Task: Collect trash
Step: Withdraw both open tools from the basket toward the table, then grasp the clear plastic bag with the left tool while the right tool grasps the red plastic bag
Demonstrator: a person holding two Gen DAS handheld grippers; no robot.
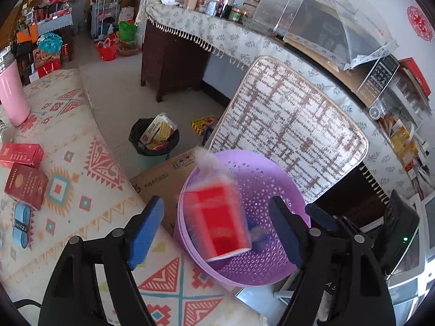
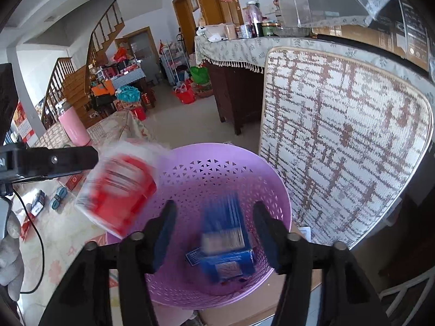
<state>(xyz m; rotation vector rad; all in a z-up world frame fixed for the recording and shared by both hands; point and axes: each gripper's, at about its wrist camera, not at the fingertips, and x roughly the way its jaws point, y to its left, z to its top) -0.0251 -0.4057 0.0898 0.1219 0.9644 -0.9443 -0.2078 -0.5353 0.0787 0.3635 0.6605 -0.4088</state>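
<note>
A purple perforated basket (image 1: 261,190) (image 2: 217,168) sits on a cardboard box beside the table. A red and white packet (image 1: 217,217) (image 2: 119,193) is blurred in mid-air over the basket's near rim, touching neither gripper. A blue packet (image 2: 228,247) is blurred inside the basket, between my right fingers and free of them; a bit of it shows in the left wrist view (image 1: 258,236). My left gripper (image 1: 217,233) is open and empty above the basket. My right gripper (image 2: 214,236) is open and empty over the basket.
Two red boxes (image 1: 24,171) and a blue roll (image 1: 21,225) lie on the patterned tablecloth (image 1: 89,212). A pink bottle (image 1: 12,95) stands at the table's far left. A black bin (image 1: 153,141) full of trash stands on the floor. A woven chair back (image 1: 293,130) rises behind the basket.
</note>
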